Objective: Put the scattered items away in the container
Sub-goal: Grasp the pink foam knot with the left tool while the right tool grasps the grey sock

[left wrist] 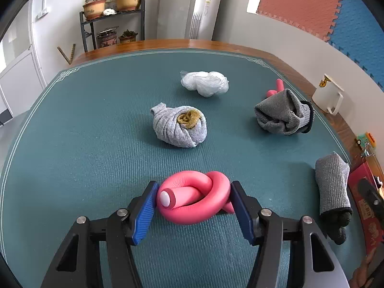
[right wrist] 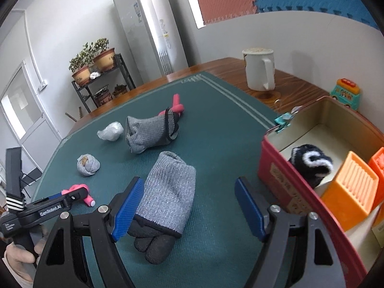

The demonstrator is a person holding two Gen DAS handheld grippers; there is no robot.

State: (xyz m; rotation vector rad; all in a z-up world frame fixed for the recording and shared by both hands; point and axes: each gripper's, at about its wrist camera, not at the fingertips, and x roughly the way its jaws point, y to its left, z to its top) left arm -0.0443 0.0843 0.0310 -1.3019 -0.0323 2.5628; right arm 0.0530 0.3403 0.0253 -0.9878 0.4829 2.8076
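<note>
Jaws on your left gripper (left wrist: 194,212) are pressed against both sides of the knotted pink foam roller (left wrist: 192,196); right gripper (right wrist: 189,206) hangs wide over a grey glove (right wrist: 165,192). Red tin (right wrist: 273,168) already holds a black sock (right wrist: 312,165) and orange blocks. Another glove, sock ball, plastic wad are scattered on the green mat (left wrist: 84,132); plants behind.

Knotted foam tube (left wrist: 194,196) between left tongs (left wrist: 192,212) (sock ball (left wrist: 179,126) behind), container (right wrist: 300,184) rightward

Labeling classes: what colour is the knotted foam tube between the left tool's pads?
Pink knotted foam tube, white end cap; clearest in left wrist view.
</note>
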